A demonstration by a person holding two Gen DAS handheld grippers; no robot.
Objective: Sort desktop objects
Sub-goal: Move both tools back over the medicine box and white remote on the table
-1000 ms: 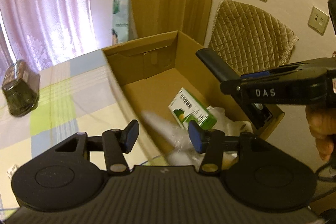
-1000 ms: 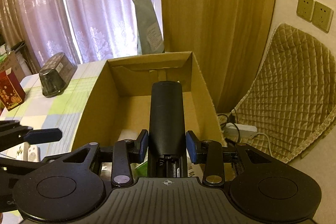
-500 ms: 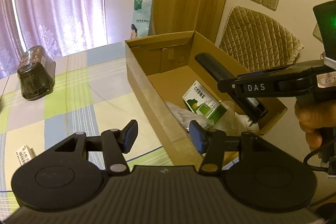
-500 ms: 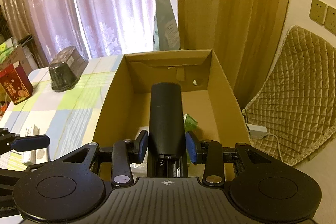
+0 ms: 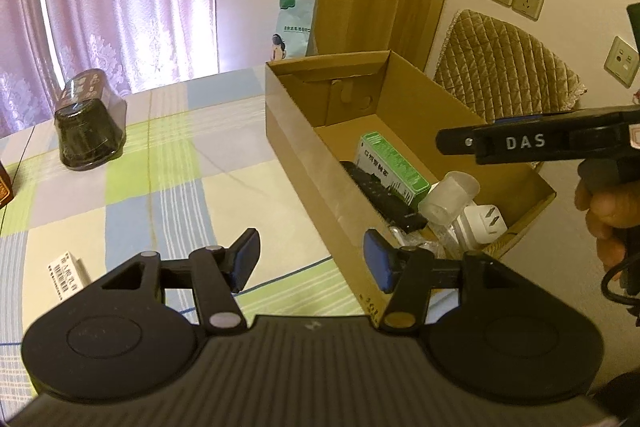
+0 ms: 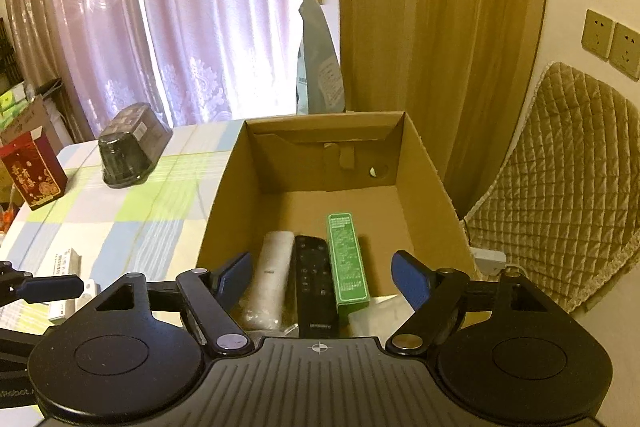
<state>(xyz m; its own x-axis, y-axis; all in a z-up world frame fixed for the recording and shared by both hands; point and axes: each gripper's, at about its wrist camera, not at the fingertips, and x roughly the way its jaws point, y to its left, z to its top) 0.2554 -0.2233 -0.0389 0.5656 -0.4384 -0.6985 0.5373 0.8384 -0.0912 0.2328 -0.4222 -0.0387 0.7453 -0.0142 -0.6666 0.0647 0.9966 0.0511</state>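
jaws of both the right gripper [image 6: 322,277] and left gripper [image 5: 310,259] gape wide, holding nothing; long black remote control [image 6: 313,285] lies in the open brown cardboard box [image 6: 224,195], beside a green carton [image 6: 346,261]

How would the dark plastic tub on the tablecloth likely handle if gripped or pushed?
The tub looks wider than tall, so it probably won't tip. Its glossy wrap may slip between fingers. On the cloth a push would likely drag, not roll.
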